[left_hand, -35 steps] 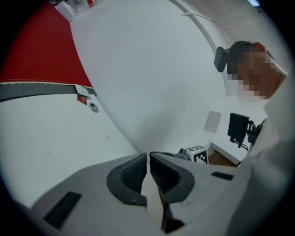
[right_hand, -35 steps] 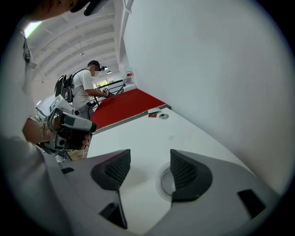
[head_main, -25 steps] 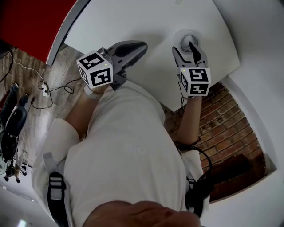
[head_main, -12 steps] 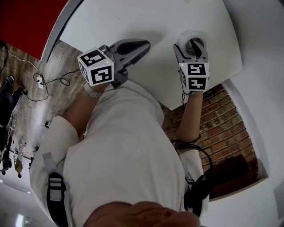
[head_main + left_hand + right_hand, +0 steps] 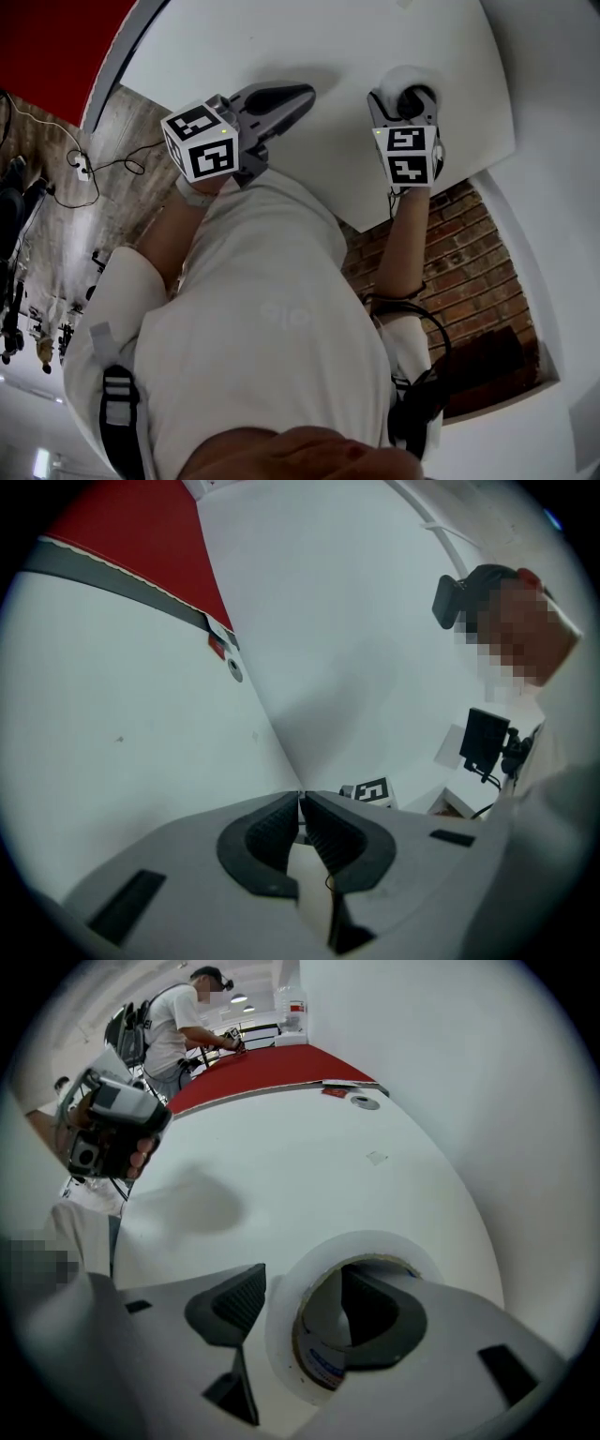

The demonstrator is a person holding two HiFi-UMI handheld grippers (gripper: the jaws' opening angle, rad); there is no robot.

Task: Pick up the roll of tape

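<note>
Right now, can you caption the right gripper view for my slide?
Open jaws of the right gripper straddle the wall of the roll of tape on the table, one jaw in its core.

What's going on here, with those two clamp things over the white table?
A person holds a gripper in each hand over a white table, going for a roll of tape that lies flat on it. The right gripper straddles the roll's wall, one jaw inside the core and one outside, jaws apart, so the roll is not yet clamped or lifted. The left gripper is shut and holds nothing.
</note>
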